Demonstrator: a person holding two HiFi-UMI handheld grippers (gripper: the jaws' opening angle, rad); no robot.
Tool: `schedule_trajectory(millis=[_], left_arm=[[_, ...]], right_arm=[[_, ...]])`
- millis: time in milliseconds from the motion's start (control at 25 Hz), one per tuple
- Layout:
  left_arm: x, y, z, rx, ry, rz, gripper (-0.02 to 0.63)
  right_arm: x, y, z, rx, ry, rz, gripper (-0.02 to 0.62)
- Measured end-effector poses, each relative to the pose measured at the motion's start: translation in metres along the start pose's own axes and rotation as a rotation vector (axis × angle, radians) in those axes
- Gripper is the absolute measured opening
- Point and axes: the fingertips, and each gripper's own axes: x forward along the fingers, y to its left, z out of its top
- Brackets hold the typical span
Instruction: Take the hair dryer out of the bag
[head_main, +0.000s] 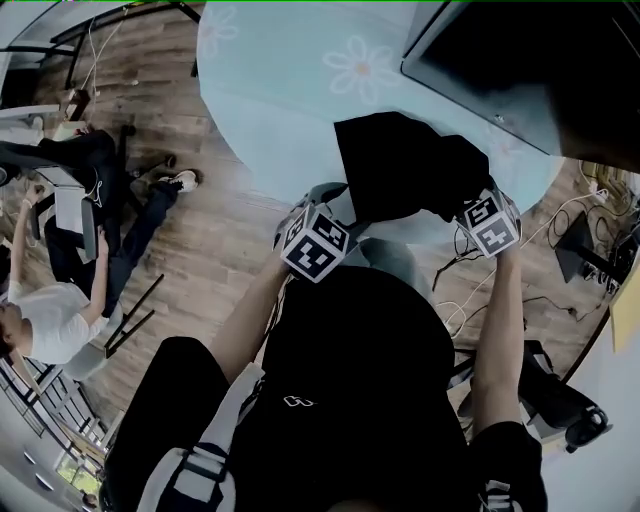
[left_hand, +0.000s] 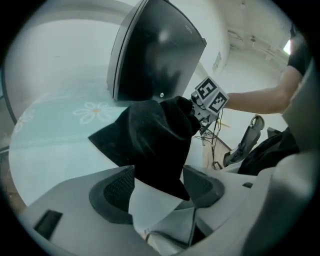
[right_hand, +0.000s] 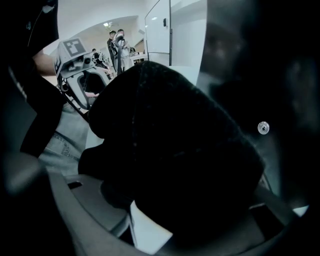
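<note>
Head view: bag (head_main: 400, 165) is laid on the surface (head_main: 280, 110), with its near edge held by left claw (head_main: 340, 212) and right claw (head_main: 470, 205). Left gripper view: jaws are closed on a bag corner. Right gripper view: jaws are clamped on bag fabric; dryer not seen.

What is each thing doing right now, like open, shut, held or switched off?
Bag: resting on the table, pinched at two edges, no hair dryer showing.
Left gripper: shut on the bag.
Right gripper: shut on the bag.
Screen: dark, standing on the table.
Table: covered with a flowered cloth.
</note>
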Motion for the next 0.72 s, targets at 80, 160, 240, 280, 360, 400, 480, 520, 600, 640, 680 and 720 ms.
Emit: schedule_trajectory(millis=[80,160,240,280,360,400,480,520,600,640,680,720], left_arm=[[0.006,-0.009,-0.007,-0.008,0.03,-0.023,0.318],[0.013,-0.006,-0.011,-0.003,0.065,0.008,0.3],[0.018,-0.004,-0.013,-0.008,0.101,0.038,0.268],[0.02,-0.003,-0.014,-0.012,0.12,0.049,0.239],[0.026,-0.001,-0.015,-0.009,0.152,0.067,0.207],[0.028,-0.001,-0.014,-0.005,0.161,0.073,0.187],[0.03,0.002,-0.013,-0.008,0.165,0.086,0.124],[0.03,0.004,-0.012,-0.015,0.164,0.097,0.09],[0.028,0.01,-0.009,-0.027,0.161,0.127,0.025],[0.026,0.015,-0.007,-0.026,0.154,0.142,0.024],[0.023,0.021,-0.004,-0.025,0.142,0.158,0.023],[0.02,0.027,-0.001,-0.028,0.127,0.174,0.023]], right_arm=[[0.001,0.0,0.001,0.002,-0.011,-0.003,0.227],[0.002,-0.001,0.002,0.005,-0.016,-0.01,0.225],[0.003,-0.001,0.001,0.011,-0.01,-0.015,0.224],[0.003,0.0,0.001,0.013,-0.005,-0.018,0.224],[0.003,-0.002,0.001,0.013,0.003,-0.031,0.222],[0.003,-0.002,0.001,0.014,0.004,-0.04,0.222],[0.003,-0.002,0.003,0.017,-0.001,-0.055,0.219],[0.003,-0.002,0.003,0.022,-0.007,-0.056,0.216],[0.002,-0.002,0.003,0.033,-0.011,-0.045,0.209],[0.002,-0.001,0.003,0.036,-0.007,-0.038,0.207],[0.002,-0.001,0.004,0.036,-0.002,-0.031,0.206],[0.002,-0.001,0.004,0.038,0.002,-0.025,0.206]])
